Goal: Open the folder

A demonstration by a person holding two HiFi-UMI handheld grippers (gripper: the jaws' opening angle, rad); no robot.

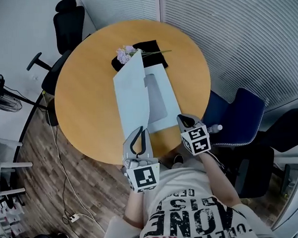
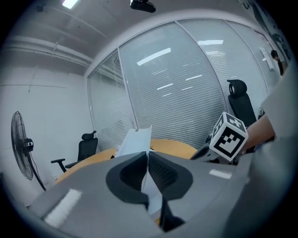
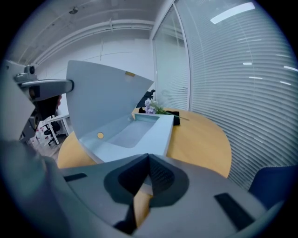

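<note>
Left gripper (image 1: 139,131), at the lower centre, is clamped by its jaws on the raised cover (image 1: 132,92) of the folder (image 1: 160,103) lying on the tabletop (image 1: 84,94). Right gripper (image 1: 183,119) jaws are pinched shut on its near edge. The cover is best swung leftward smoothly while the base is pinned.

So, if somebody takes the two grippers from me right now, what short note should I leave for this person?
Left gripper: shut on the cover, which stands lifted, partly open.
Right gripper: shut, at the near right corner of the folder; whether it pinches it is unclear.
Folder lies on the table, flowers beyond it.
Done: cover gripped and raised.
To do: swing it over to the left until it lies flat.
</note>
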